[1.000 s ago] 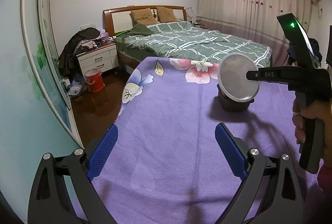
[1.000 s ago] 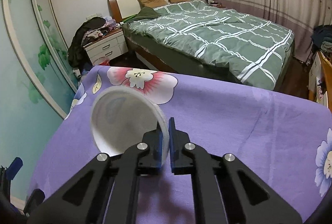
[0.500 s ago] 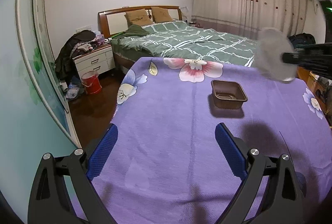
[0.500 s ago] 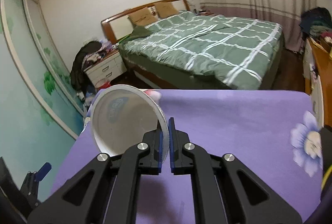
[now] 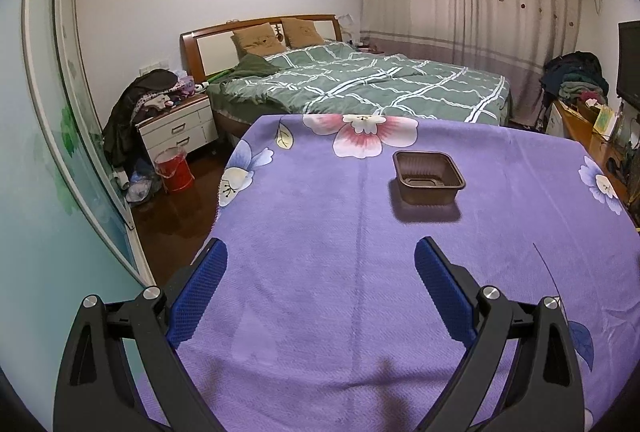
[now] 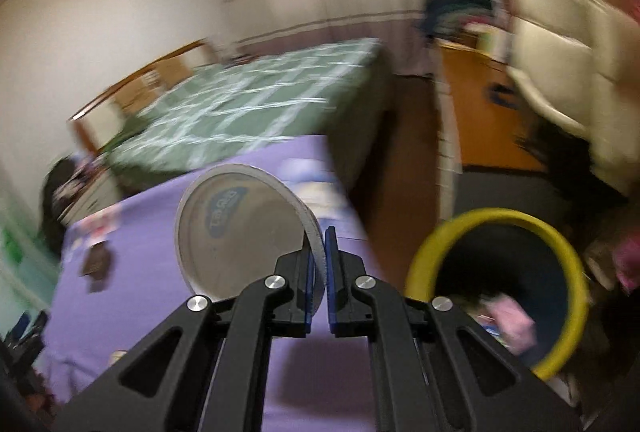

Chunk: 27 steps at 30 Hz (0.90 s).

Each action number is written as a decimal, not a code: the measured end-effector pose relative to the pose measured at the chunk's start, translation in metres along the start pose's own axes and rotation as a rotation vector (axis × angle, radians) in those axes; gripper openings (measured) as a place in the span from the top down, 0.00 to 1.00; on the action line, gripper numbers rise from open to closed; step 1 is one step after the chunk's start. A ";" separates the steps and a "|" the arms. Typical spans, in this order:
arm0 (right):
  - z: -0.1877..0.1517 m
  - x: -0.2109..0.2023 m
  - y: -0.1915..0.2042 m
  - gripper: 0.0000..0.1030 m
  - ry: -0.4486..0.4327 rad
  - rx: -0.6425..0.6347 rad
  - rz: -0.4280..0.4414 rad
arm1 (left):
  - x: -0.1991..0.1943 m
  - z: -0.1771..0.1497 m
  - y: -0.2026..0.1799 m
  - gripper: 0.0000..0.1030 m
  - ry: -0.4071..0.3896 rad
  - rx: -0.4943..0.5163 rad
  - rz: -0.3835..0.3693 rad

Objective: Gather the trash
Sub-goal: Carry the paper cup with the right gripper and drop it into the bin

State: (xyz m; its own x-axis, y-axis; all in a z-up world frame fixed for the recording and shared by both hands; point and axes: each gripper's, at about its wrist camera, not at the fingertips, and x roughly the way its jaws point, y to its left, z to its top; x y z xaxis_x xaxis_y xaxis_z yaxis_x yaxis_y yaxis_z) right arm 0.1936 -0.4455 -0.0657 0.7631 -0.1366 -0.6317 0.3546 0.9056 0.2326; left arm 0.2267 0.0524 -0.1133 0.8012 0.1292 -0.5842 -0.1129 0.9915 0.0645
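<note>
My right gripper (image 6: 319,244) is shut on the rim of a round white plastic lid (image 6: 240,228) and holds it in the air, to the left of a yellow-rimmed trash bin (image 6: 500,288) with some trash inside. That view is motion-blurred. A brown plastic tray (image 5: 428,176) stands on the purple flowered tablecloth (image 5: 320,272) in the left wrist view. My left gripper (image 5: 320,264) is open and empty, low over the cloth, well short of the tray.
A bed with a green checked cover (image 5: 360,84) stands behind the table. A white nightstand (image 5: 176,128) and a red bucket (image 5: 174,168) are on the left by the floor. A wooden cabinet (image 5: 592,136) runs along the right.
My right gripper has swung right with the lid, out of the left wrist view, and the yellow bin has come into its view. The left gripper stays open, nearly still.
</note>
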 end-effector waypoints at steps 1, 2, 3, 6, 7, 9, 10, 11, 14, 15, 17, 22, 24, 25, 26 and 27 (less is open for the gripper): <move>-0.001 0.000 -0.021 0.95 0.004 0.033 -0.041 | 0.000 0.000 0.000 0.09 0.002 0.002 -0.001; -0.003 0.001 -0.039 0.95 0.010 0.060 -0.079 | 0.001 0.000 -0.001 0.09 0.004 0.003 -0.002; -0.006 0.002 -0.054 0.95 0.016 0.086 -0.106 | 0.001 -0.001 -0.001 0.09 0.007 0.003 -0.005; -0.011 0.009 -0.085 0.95 0.042 0.139 -0.151 | 0.003 -0.001 -0.001 0.09 0.011 0.003 -0.011; -0.014 0.012 -0.094 0.95 0.049 0.156 -0.167 | 0.003 -0.001 -0.002 0.09 0.011 0.003 -0.014; -0.018 0.018 -0.108 0.92 0.062 0.189 -0.201 | 0.004 -0.001 -0.001 0.09 0.013 0.003 -0.022; -0.019 0.019 -0.112 0.89 0.064 0.201 -0.209 | 0.005 -0.001 -0.001 0.09 0.015 0.001 -0.026; -0.021 0.020 -0.117 0.87 0.066 0.220 -0.219 | 0.005 -0.001 -0.001 0.09 0.015 0.000 -0.028; -0.025 0.018 -0.117 0.75 0.047 0.254 -0.237 | 0.005 -0.001 -0.001 0.09 0.015 -0.001 -0.034; -0.026 0.016 -0.115 0.74 0.040 0.259 -0.235 | 0.005 -0.001 -0.002 0.09 0.017 -0.002 -0.038; -0.026 0.013 -0.111 0.71 0.020 0.257 -0.233 | 0.007 -0.001 -0.004 0.09 0.029 -0.006 -0.064; -0.032 0.001 -0.078 0.64 -0.075 0.214 -0.192 | 0.012 -0.002 -0.018 0.09 0.079 0.015 -0.108; -0.035 0.001 -0.060 0.62 -0.102 0.161 -0.173 | 0.016 -0.001 -0.028 0.09 0.110 0.036 -0.129; -0.036 0.002 -0.052 0.61 -0.108 0.136 -0.169 | 0.018 0.000 -0.034 0.09 0.125 0.052 -0.138; -0.036 0.002 -0.046 0.61 -0.105 0.119 -0.163 | 0.019 0.001 -0.039 0.09 0.132 0.065 -0.143; -0.036 0.001 -0.041 0.61 -0.114 0.101 -0.156 | 0.020 0.005 -0.046 0.09 0.141 0.079 -0.154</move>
State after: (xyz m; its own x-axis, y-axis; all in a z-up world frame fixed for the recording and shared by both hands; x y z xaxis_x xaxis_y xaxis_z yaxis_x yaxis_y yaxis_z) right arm 0.1606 -0.4689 -0.1024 0.7492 -0.3216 -0.5791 0.5210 0.8260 0.2154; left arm 0.2507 0.0091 -0.1244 0.7148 -0.0219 -0.6990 0.0555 0.9981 0.0255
